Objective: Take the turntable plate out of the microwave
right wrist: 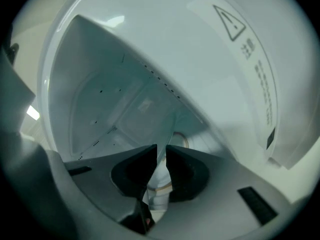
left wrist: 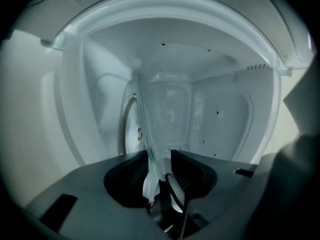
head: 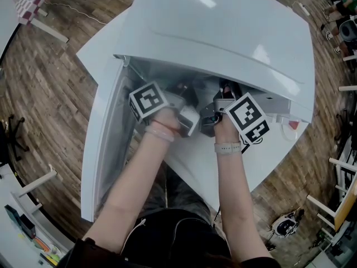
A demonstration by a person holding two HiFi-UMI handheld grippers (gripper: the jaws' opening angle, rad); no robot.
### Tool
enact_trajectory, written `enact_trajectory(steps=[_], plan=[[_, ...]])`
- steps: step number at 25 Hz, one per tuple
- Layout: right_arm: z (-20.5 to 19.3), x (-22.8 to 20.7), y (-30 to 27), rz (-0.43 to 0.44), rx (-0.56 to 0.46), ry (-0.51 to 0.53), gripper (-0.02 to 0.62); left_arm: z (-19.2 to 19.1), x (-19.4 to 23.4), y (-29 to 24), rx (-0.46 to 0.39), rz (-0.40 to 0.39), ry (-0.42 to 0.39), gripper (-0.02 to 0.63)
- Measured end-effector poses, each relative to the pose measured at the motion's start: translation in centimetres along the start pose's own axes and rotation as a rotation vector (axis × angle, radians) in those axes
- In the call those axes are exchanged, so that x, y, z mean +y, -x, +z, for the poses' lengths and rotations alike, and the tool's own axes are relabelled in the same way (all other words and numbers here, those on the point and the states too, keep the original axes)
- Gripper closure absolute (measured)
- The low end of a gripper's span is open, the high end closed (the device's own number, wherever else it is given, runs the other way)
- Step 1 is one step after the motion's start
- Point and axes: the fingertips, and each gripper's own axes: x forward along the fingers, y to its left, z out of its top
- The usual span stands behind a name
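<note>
Inside the microwave, just past its front opening, both tongs were reaching in side by side while its door stood swung fully out on the hinge side, which left the whole mouth free for two arms. The left gripper had its jaws drawn narrow on the rim of the turntable plate. From that gripper's own view the glass ran edge-on away toward the microwave's back wall, so the plate seemed lifted and tipped off the microwave floor rather than lying flat on it. The right gripper was likewise pinched narrow, and the pale glass between its jaws was most likely another part of the same rim. Taking the plate at two points looked deliberate: smooth, heavy glass held at one edge would swing or slip. The plate was not yet outside the microwave. Drawing it toward the opening would need both grips kept level with each other, and the rim kept off the microwave's walls and its door frame.
</note>
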Motion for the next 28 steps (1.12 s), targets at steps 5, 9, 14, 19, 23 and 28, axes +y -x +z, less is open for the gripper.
enact_trajectory(steps=[5, 9, 14, 19, 23, 28], plan=[[-0.5, 0.1, -0.1, 0.02, 0.001, 0.029, 0.531, 0.3, 0.9, 0.0, -0.039, 0.041, 0.035, 0.513], [-1.1, -0.5, 0.3, 0.027, 0.01, 0.044, 0.529, 0.0, 1.6, 0.5, -0.07, 0.046, 0.15, 0.554], [-1.8, -1.1, 0.6, 0.041, 0.018, -0.003, 0.526, -0.5, 1.9, 1.2, -0.078, 0.029, 0.192, 0.561], [-2.1, -1.2, 0.7, 0.041, 0.04, -0.042, 0.521, -0.5, 2.0, 1.4, -0.088, 0.015, 0.213, 0.561], [-3.6, -1.2, 0.8, 0.047, 0.101, -0.135, 0.449, -0.6, 2.2, 1.7, -0.079, 0.026, 0.193, 0.561], [-4.7, -0.6, 0.2, 0.124, 0.149, -0.236, 0.449, -0.7, 2.1, 2.0, -0.059, 0.019, 0.167, 0.561]])
